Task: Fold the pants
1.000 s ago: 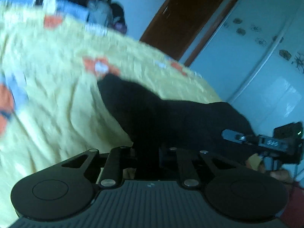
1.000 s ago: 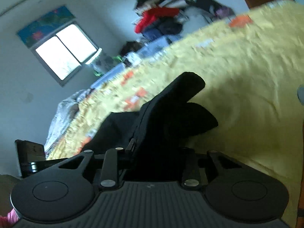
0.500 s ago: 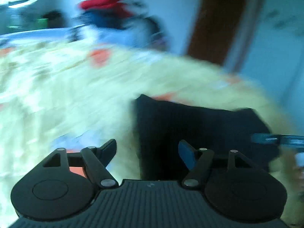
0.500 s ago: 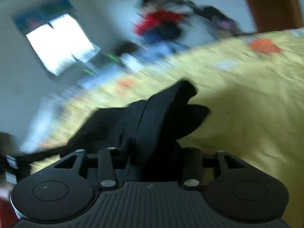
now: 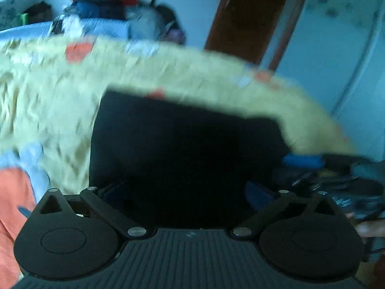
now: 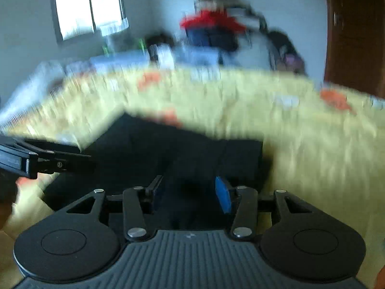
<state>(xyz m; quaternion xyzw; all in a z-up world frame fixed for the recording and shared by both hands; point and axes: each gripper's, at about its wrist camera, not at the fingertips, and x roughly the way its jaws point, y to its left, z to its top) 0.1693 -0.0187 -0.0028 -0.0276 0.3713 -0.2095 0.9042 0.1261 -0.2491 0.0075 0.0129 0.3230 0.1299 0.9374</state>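
The black pants (image 5: pixel 182 149) lie folded flat in a rough rectangle on the yellow bedspread (image 5: pixel 60 101). They also show in the right wrist view (image 6: pixel 168 151). My left gripper (image 5: pixel 185 192) is wide open over the near edge of the pants and holds nothing. My right gripper (image 6: pixel 190 192) is open over the near right part of the pants, its blue pad (image 6: pixel 222 197) showing. The right gripper shows at the right of the left wrist view (image 5: pixel 336 183). The left gripper shows at the left of the right wrist view (image 6: pixel 48 161). Both views are blurred.
A pile of clothes with a red garment (image 6: pixel 211 21) sits beyond the far side of the bed. A window (image 6: pixel 86 4) is at the back left. A brown door (image 5: pixel 252 16) and a white wardrobe (image 5: pixel 336 60) stand to the right.
Both grippers have let go of the pants and opened. The lifted fold has dropped and the pants now lie flat. Both cameras have swung toward the far wall.
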